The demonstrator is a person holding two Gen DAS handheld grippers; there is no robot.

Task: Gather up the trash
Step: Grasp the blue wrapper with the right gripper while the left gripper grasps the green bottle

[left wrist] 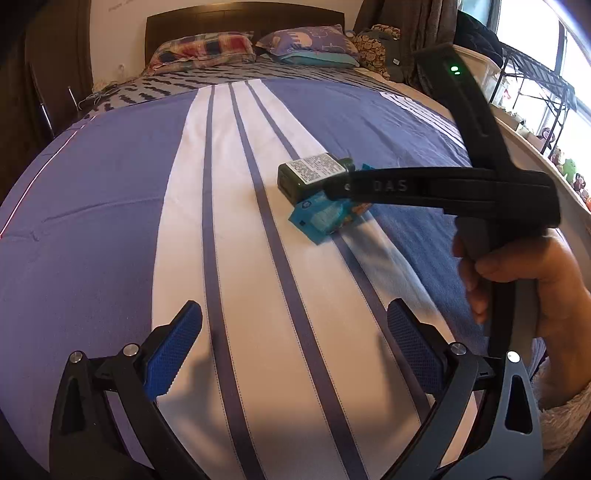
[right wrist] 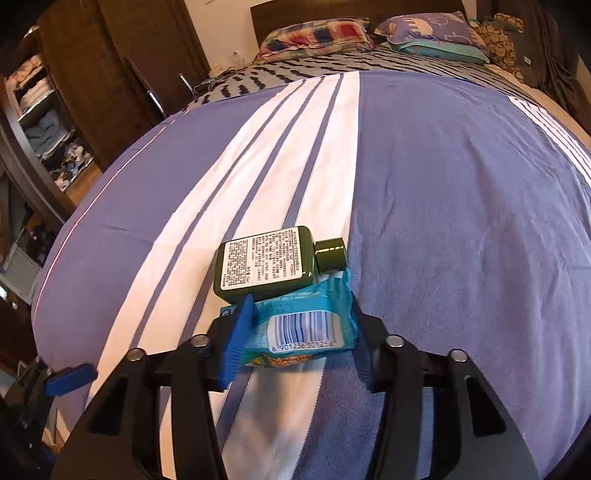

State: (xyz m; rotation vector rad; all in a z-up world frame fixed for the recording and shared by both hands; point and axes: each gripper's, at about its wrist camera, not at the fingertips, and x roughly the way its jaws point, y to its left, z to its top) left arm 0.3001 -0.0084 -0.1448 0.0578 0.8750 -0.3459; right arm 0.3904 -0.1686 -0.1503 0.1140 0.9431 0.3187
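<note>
Bottle (right wrist: 275,263), dark green, lies on its side on the bed (right wrist: 461,192), cap toward the right, beside the teal tissue packet (right wrist: 306,325) clamped by the right hand-held gripper (right wrist: 299,332). Left hand-held gripper (left wrist: 295,350) hovers with fingers apart.

We see a wide bed (left wrist: 110,192) covered by a blue-violet spread with white bands and thin dark stripes, its dark wooden headboard (left wrist: 243,18) set against a pale wall (left wrist: 114,44). A red-and-blue checked pillow (left wrist: 203,48) and a purple printed pillow (left wrist: 310,42) lie at its head. Bright daylight enters through a window (left wrist: 576,74) behind a black metal rack (left wrist: 535,77), and a dark brown wooden wardrobe (right wrist: 92,74) with open shelves of folded clothes (right wrist: 48,122) stands opposite.
</note>
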